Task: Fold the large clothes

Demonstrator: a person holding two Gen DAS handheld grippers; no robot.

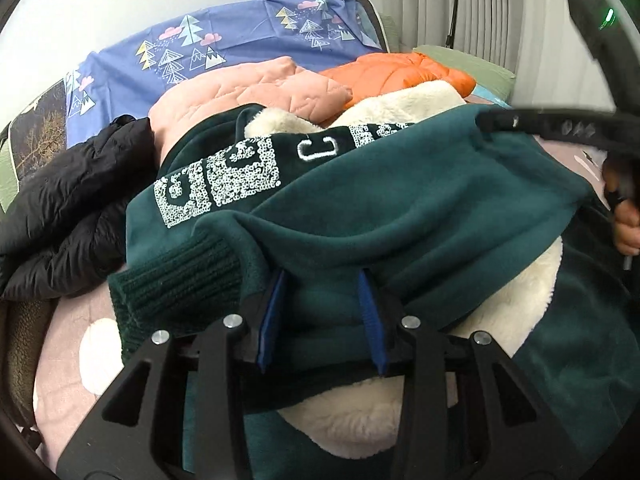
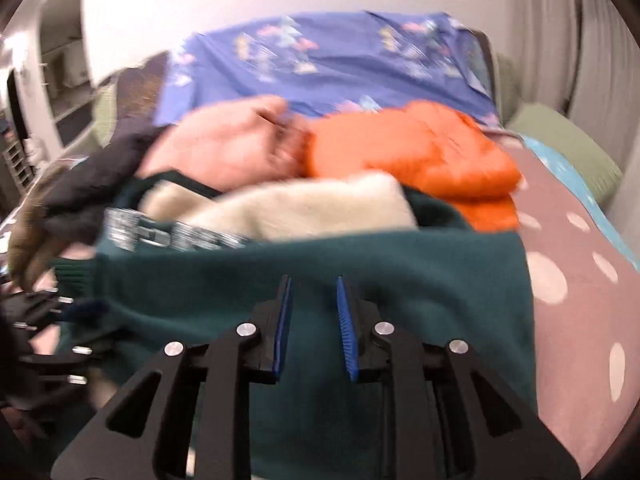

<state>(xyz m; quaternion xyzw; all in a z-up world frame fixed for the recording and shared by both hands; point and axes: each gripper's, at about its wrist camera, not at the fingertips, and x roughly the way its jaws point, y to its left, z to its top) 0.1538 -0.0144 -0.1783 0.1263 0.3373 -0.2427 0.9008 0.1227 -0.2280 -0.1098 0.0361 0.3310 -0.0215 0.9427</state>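
Sweatshirt [image 1: 400, 216]: dark green fleece with cream lining, on the bed [image 2: 568, 320] before the piled jackets | left claw [image 1: 324, 280]: you have it clenched on a thick fold of the sweatshirt beside its ribbed cuff [image 1: 176, 280] | right claw [image 2: 312, 284]: released, pads apart above the green fabric, gripping nothing.

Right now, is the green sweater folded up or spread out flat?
Partly folded: the green sweater is doubled over itself, its cream lining showing, a fold pinched in the left gripper.
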